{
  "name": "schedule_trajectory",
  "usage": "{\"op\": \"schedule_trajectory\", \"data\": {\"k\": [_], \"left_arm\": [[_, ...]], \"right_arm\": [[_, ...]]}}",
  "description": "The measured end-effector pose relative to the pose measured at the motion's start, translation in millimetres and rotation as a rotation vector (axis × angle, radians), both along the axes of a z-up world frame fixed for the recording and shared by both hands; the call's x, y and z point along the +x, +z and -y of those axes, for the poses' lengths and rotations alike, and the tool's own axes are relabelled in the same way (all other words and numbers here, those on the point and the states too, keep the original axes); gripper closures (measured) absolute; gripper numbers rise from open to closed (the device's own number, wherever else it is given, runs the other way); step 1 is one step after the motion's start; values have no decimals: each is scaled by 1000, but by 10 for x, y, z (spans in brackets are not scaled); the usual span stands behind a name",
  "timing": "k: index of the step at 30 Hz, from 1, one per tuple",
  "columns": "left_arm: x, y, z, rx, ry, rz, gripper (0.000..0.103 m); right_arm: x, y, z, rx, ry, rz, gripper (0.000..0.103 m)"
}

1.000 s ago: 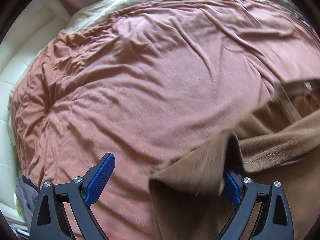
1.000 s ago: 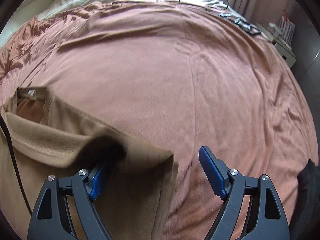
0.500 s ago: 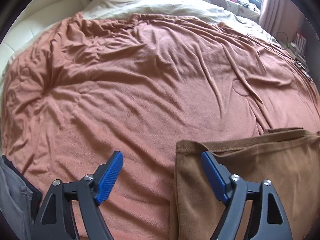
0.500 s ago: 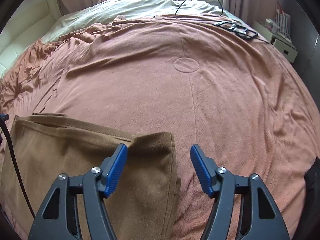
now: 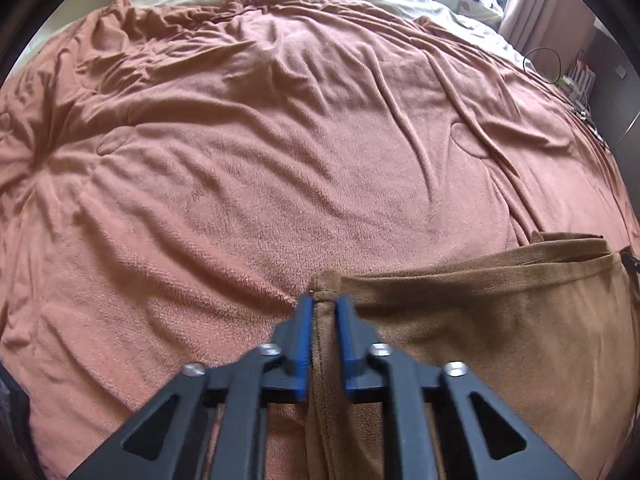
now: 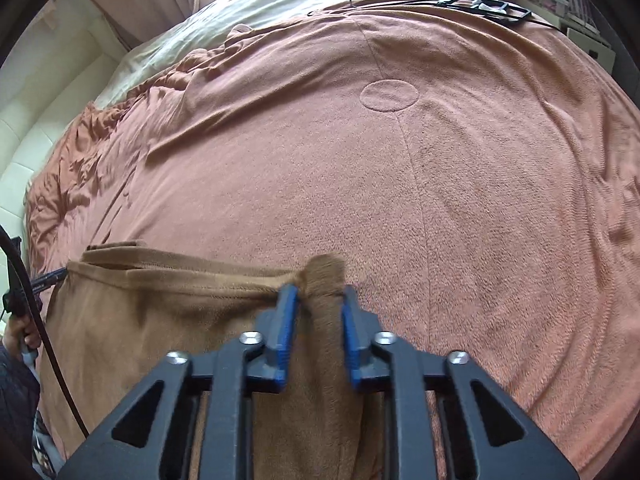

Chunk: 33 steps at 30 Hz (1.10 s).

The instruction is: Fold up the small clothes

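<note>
Left gripper (image 5: 323, 304) fingers clamped on brown garment (image 5: 500, 320) corner; right gripper (image 6: 316, 296) fingers pinch its other corner; garment on bed blanket (image 5: 280, 160).

Both grippers are low and pointing forward, each clamped onto a corner of the brown garment (image 5: 500, 340). The left gripper (image 5: 323, 308) has its blue pads nearly together, with just a thin fold of fabric pinched between them and a little nub of cloth poking out past the tips. The right gripper (image 6: 316, 300) is closed too, but on a thicker bunch of cloth, so its pads sit a bit wider apart and look slightly blurred. At the left edge of the right wrist view you can spot a hand (image 6: 18, 332) wrapped around a grip, with a dark sleeve below it.
</note>
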State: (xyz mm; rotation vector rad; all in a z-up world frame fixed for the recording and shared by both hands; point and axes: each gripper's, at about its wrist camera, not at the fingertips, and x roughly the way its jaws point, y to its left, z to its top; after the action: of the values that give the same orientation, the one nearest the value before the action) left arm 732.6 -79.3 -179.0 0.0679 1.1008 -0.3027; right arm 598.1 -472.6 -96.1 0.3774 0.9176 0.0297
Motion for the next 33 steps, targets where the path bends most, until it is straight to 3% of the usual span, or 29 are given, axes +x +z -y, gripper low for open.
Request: {"op": "schedule_trajectory", "data": {"k": [5,14,20,24,28,30,31,32,33], "left_arm": [[-55,188,-92,-30,26,64,96],[-52,374,-179,-34,55,90,96],[89,266,-92,10,62,74,96],[172,19,6,71,48,27,96],[130,-42,52,109,38,30,85],[104,-24,8,101,48,4,74],[81,-2,-24,102,56,0,67],[55,21,-37,105,58,1,65],[16,52,-54,106,59,3,61]], "right_arm": [[-203,147,-35,-35,-43,65,102],[-437,362,-143,-89,-95,122,103],[-220,227,-180,-123,-106,60,103],[-22,59,-182,-121,-100,-3,103],[75,5,-251,-141,-76,-37,101],[74,44,-253,-135,-70,-49,94],[53,67,-245,-134,-72,-50,79],[13,103,-231,-131,-78,-44,55],[-36,139,-198,-125,-88,-33,45]]}}
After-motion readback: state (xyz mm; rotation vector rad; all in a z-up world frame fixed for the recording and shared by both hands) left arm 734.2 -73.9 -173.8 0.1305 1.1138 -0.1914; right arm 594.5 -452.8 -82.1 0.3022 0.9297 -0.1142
